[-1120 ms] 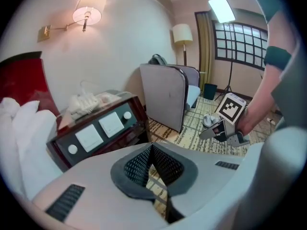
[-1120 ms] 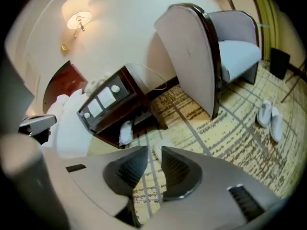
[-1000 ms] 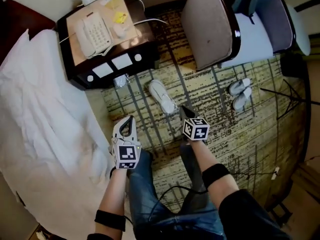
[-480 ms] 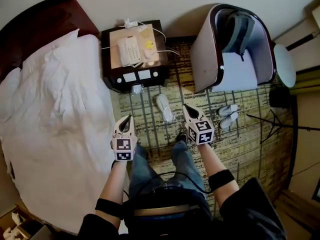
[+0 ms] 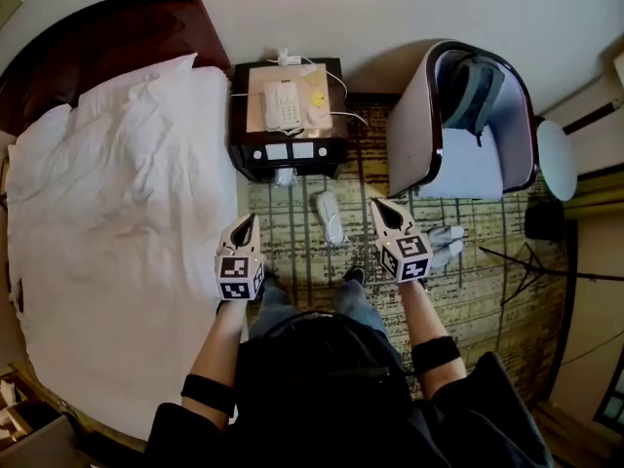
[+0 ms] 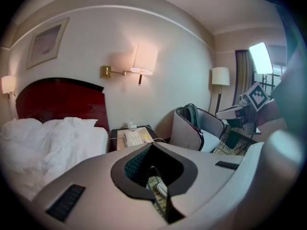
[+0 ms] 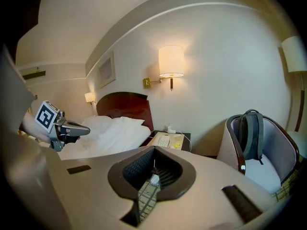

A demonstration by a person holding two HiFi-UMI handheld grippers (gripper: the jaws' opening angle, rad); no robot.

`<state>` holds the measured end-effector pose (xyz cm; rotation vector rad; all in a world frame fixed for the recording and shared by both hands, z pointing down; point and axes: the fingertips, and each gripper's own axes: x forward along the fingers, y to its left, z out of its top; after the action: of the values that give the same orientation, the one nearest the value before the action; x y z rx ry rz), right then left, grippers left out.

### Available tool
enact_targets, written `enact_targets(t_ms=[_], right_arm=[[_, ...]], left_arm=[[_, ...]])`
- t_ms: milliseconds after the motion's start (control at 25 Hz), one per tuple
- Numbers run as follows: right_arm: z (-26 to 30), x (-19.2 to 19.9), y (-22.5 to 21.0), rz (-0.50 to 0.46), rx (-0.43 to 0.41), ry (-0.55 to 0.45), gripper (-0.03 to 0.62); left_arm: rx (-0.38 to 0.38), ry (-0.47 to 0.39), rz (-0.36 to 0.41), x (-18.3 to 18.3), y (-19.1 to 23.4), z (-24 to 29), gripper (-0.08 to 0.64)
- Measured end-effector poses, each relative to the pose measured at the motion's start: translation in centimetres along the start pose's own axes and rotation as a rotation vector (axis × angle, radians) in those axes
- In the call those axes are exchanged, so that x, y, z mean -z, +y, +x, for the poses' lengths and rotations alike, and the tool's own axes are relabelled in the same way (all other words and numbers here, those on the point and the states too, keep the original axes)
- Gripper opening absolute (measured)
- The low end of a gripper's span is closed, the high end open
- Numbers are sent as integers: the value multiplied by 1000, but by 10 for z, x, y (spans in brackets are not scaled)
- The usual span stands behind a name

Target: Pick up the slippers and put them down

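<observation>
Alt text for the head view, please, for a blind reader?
Looking down, a person holds the left tool and right tool, both shut and empty, flanking a white slipper on carpet. Bed left, nightstand with phone ahead, armchair right.

Both the left hand-held gripper [image 5: 248, 221] and the right hand-held gripper [image 5: 378, 206] have risen from low over the carpet [image 5: 292, 256] to well above it. The right one, near the white slipper [image 5: 331, 217] a second ago, now stands well clear of it. The head view has climbed too, taking in the whole bed [image 5: 117, 213].
</observation>
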<state>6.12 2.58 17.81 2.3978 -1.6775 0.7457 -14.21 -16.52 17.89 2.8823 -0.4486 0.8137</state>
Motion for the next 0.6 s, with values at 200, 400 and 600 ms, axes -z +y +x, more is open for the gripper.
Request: enact_targets(t_ms=[200, 400, 600], right_arm=[[-4, -9, 9, 58, 22, -25, 2], [-5, -10, 14, 50, 13, -21, 2], [-7, -9, 18, 33, -5, -12, 2]], left_arm=[[-6, -7, -20, 3, 12, -19, 2], [4, -17, -4, 2, 15, -23, 2], [23, -40, -5, -3, 11, -21, 2]])
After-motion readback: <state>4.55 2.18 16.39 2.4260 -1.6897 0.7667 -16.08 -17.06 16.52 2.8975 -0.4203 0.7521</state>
